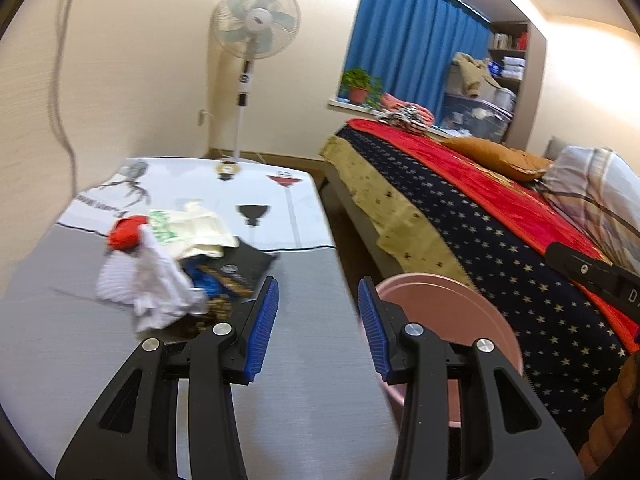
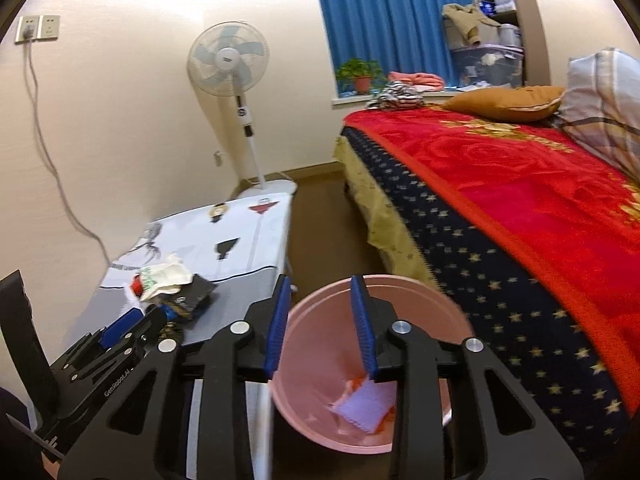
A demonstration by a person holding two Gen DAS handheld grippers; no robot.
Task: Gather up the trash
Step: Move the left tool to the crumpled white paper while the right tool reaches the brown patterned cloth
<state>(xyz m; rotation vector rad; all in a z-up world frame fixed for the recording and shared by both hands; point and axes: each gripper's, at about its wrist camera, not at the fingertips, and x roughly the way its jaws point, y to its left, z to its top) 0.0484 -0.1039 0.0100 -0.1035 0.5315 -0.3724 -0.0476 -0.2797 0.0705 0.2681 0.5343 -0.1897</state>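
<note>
1. One pink bin [image 2: 376,360] beside the bed [image 2: 520,208]
2. Two scraps inside the bin: one lilac [image 2: 362,406], one orange [image 2: 356,384]
3. One heap of litter [image 1: 180,264], left of the bin
4. One fan [image 1: 256,20], beyond the bin

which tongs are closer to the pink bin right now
Right. The right tongs hang over the pink bin; the left tongs are over the table, with the bin beside them.
</note>
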